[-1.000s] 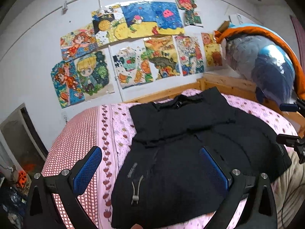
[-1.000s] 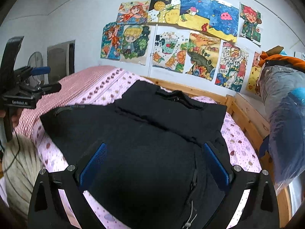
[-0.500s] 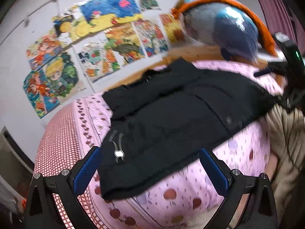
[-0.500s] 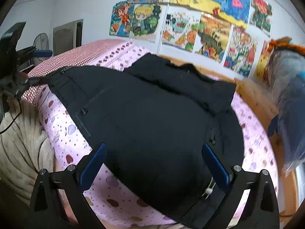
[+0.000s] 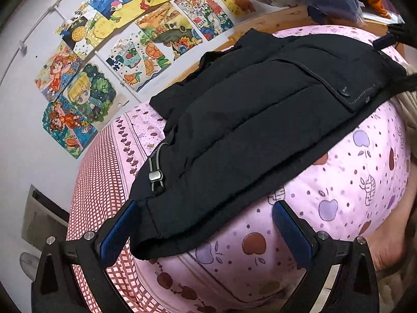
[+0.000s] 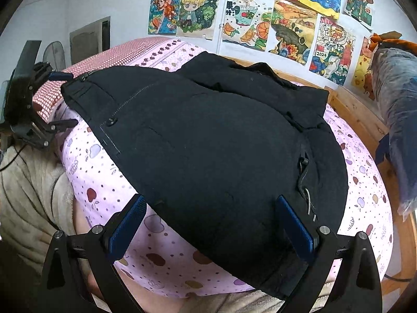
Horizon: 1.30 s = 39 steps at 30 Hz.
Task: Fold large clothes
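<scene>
Item: black padded jacket [image 5: 250,109], spread flat on the bed [image 5: 346,187] over a pink apple-print sheet, collar toward the wall of drawings [image 5: 146,34], hem along the near edge. Your left claw [image 5: 203,224] now sits low at the hem's left corner, its two blue pads spread wide with nothing between them; the left pad is just beside the corner fabric, and contact cannot be confirmed. A second ago this claw looked down on the jacket from well above, so you have dropped and swung it toward the corner. Your right claw [image 6: 208,219] has likewise descended from a high overview to the near hem on the other side, jaws spread wide and empty, the dark fabric lying between and ahead of its pads. Drawcord toggle [image 5: 155,176]: lies on the hem near the left corner, clear of the pads. Reading: both claws have moved from surveying to pre-grasp stations at opposite hem ends; no fold is started in this pass. The likely next move is pinching both corners to carry the hem up toward the collar.
</scene>
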Motion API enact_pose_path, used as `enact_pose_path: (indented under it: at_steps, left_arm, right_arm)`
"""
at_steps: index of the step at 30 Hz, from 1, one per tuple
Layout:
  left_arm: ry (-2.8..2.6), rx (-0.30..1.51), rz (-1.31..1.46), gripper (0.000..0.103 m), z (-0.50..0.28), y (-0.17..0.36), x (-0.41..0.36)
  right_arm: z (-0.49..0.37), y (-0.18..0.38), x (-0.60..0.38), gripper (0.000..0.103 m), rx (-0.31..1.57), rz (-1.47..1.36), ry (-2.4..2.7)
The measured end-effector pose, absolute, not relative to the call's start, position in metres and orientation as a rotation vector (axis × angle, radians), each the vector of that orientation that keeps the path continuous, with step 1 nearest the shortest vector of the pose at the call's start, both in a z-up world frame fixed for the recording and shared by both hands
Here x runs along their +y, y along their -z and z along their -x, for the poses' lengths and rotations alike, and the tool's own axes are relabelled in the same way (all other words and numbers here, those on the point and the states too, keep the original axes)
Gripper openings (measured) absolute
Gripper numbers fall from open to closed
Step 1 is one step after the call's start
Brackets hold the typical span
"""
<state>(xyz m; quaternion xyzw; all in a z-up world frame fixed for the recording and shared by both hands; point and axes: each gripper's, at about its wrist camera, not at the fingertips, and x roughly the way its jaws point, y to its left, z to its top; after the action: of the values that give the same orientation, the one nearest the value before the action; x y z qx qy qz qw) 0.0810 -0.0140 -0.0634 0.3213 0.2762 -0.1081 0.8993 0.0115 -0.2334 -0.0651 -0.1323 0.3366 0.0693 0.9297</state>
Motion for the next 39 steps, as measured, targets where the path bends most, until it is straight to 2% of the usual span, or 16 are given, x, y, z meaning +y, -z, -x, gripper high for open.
enact_pose_path:
  at_steps: [22, 29, 39]
  left_arm:
    - [0.192, 0.521, -0.587, 0.103, -0.098, 0.057, -0.010]
    - [0.204, 0.512, -0.583, 0.103, -0.096, 0.056, -0.008]
    - [0.171, 0.470, -0.637, 0.103, -0.088, 0.060, -0.018]
  right_arm:
    - [-0.013, 0.076, -0.225, 0.098, 0.735, 0.323, -0.099]
    - [-0.007, 0.091, -0.223, 0.098, 0.764, 0.427, -0.051]
    - [0.001, 0.091, -0.222, 0.097, 0.628, 0.471, 0.106]
